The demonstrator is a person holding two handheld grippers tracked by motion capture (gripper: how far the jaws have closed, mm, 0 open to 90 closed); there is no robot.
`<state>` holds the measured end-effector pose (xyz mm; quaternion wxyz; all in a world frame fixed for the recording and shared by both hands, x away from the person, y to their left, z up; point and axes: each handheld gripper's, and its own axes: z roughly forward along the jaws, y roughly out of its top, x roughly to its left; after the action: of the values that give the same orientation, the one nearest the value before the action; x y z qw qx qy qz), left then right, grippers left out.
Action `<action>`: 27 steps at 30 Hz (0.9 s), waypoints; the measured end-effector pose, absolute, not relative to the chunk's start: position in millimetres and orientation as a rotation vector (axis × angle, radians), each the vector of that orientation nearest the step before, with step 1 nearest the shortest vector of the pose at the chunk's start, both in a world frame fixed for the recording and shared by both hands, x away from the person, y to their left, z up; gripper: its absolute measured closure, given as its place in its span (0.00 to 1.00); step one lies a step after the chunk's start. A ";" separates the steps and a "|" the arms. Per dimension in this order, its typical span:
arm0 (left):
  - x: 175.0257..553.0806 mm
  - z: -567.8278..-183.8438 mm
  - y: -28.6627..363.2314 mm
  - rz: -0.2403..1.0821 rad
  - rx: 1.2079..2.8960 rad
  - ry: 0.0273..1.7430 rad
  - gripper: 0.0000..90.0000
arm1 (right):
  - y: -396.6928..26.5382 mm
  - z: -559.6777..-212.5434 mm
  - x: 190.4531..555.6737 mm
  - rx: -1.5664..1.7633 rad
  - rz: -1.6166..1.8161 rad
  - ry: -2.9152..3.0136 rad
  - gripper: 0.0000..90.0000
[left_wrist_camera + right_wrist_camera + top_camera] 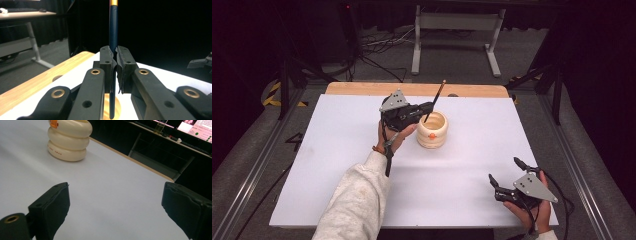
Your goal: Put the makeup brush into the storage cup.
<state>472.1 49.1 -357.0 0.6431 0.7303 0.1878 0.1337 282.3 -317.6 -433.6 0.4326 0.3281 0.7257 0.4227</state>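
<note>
A cream ribbed cup (pixel 432 130) with a small orange mark on its front stands near the middle of the white table (pixel 337 165). My left gripper (pixel 430 107) is just left of the cup's rim, shut on a dark blue pencil (pixel 435 101) that slants up and away, its lower end inside the cup. In the left gripper view the pencil (pixel 113 30) runs upright between the closed pads, with a gold band at the top. My right gripper (pixel 504 172) rests open near the table's front right corner, nothing between its jaws. The cup (pixel 68 141) lies ahead of it.
A wooden strip (pixel 362 88) borders the table's far edge. Beyond it are a white desk frame (pixel 457 37) and cables on the grey floor. Metal rails run along both sides of the table.
</note>
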 end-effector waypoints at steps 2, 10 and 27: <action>475.1 -358.6 45.8 0.304 1.662 0.420 0.93 | -318.0 -433.6 282.4 0.818 1.053 1.807 0.09; 484.7 -367.0 35.5 0.301 1.660 0.397 0.93 | -319.3 -434.2 283.1 0.826 1.055 1.807 0.09; 497.5 -384.7 33.6 0.286 1.665 0.416 0.93 | -318.4 -435.7 284.2 0.829 1.046 1.815 0.09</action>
<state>497.5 33.6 -384.7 0.6450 0.7312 0.1828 0.1258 284.2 -318.4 -435.7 0.4299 0.3321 0.7274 0.4193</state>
